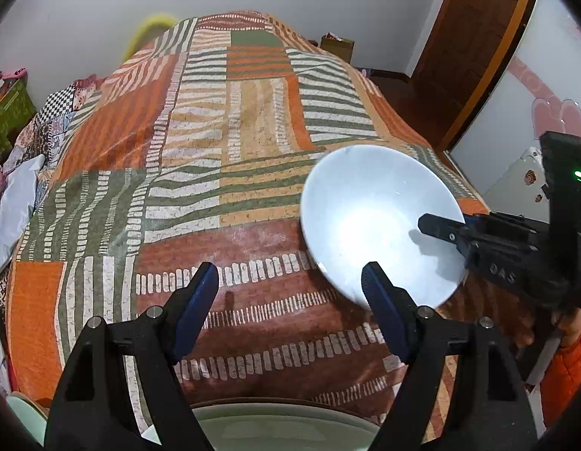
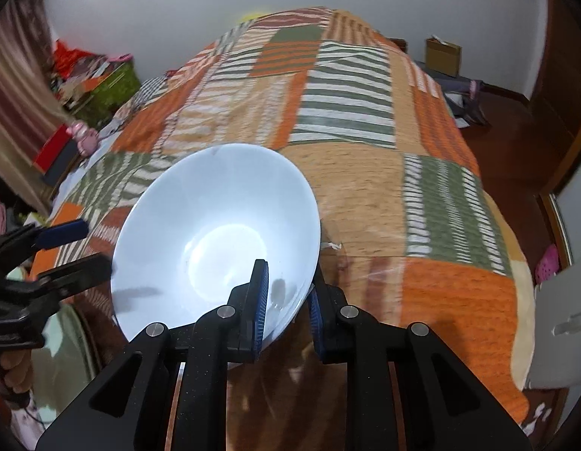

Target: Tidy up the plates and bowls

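A white bowl is tilted above the patterned bedspread, and my right gripper is shut on its near rim, one blue pad inside and one outside. In the left wrist view the same bowl sits at the right, with the right gripper reaching in from that side. My left gripper stands open with nothing between its fingers, just left of the bowl, over the bedspread. A pale green plate lies under it at the bottom edge; the same plate shows at the lower left in the right wrist view.
The bed fills most of both views. Clutter and a green box lie along its left side. A cardboard box stands on the floor beyond the bed, and a wooden door is at the right. An orange sleeve shows at the lower right.
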### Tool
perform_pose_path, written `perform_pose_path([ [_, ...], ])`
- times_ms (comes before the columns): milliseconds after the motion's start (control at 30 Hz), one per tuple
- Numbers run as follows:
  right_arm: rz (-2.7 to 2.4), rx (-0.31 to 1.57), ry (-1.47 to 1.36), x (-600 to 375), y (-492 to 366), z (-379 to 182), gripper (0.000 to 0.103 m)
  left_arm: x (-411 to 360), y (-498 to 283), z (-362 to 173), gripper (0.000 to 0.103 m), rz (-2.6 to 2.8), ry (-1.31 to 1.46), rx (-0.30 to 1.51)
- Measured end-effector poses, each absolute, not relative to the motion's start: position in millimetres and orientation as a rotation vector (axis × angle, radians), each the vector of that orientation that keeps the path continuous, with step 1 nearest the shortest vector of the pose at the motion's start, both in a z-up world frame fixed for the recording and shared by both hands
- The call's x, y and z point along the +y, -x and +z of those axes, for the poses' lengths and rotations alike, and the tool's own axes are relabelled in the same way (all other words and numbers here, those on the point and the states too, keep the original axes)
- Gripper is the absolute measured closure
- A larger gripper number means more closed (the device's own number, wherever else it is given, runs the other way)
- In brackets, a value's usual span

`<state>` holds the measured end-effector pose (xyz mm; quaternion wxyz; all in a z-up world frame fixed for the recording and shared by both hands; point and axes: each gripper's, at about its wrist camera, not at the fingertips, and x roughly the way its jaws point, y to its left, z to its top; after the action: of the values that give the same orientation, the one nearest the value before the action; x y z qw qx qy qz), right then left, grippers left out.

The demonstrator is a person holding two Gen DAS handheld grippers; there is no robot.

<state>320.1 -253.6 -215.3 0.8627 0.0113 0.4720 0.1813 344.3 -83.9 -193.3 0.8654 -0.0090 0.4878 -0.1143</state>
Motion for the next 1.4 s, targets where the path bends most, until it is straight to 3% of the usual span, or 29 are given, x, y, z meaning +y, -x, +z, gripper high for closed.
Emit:
perform_pose_path([
  [100, 0.411, 0.988, -0.010, -243, -318, -215, 0.085, -82, -348, -200, 0.032, -0.222, 0.012, 1.034],
  [467, 0.465, 1.018, -0.051, -226, -318, -220, 0.085, -75, -355, -228, 0.074, -0.232, 0.031, 1.127],
  [867, 0.445, 0.999, -0.064, -225, -306, -209, 0.084, -87, -344, -222, 0.077, -0.262, -0.016, 1.101],
  [1400, 0.461, 0.878, -0.046, -212, -267, -152, 0.084, -76, -293, -157, 0.077, -0.253, -0.005, 0.975],
])
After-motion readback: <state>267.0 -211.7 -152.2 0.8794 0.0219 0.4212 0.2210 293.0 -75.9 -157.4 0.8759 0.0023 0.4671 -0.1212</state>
